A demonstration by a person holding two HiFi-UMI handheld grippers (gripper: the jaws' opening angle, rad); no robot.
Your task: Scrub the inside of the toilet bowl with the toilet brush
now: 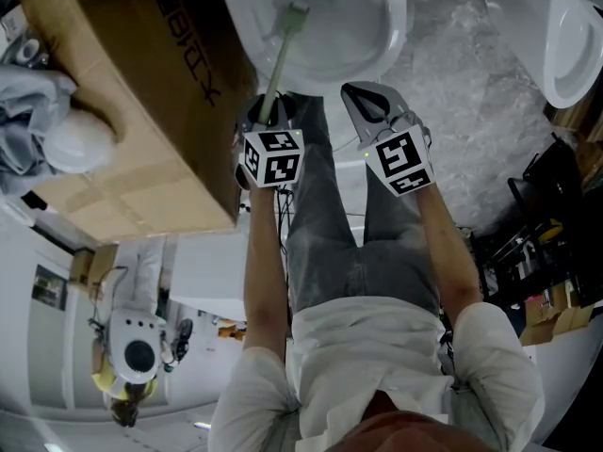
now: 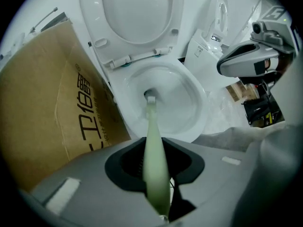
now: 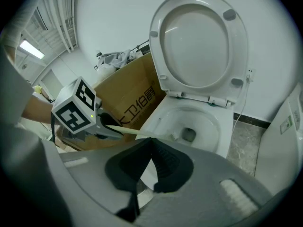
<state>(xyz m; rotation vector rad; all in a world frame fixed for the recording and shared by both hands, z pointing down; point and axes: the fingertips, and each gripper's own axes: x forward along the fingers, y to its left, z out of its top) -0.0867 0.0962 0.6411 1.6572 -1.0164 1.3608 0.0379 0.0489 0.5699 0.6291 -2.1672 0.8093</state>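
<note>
Left gripper (image 2: 154, 164): jaws clamped on the pale green handle of the toilet brush (image 2: 152, 126), which runs forward and down between them.
Right gripper (image 3: 150, 162): jaws pressed together with nothing between them; held just right of the left gripper, above the bowl's near edge.
Brush head (image 2: 150, 98): inside the toilet bowl (image 2: 196, 96), low in the basin at the drain opening.
Bowl rim: open all round from above; the handle crosses over the near rim.
Left edge: a large cardboard box (image 2: 52, 103) stands right against the bowl's left side; contact cannot be judged. It closes off that side.
Right side: grey marbled floor (image 1: 480, 73) lies bare beside the bowl, giving free room there.
Behind the bowl: seat and lid (image 2: 137, 13) stand raised, leaning back towards the white wall.
Farther right: a second toilet (image 1: 573, 40) across the strip of floor.
</note>
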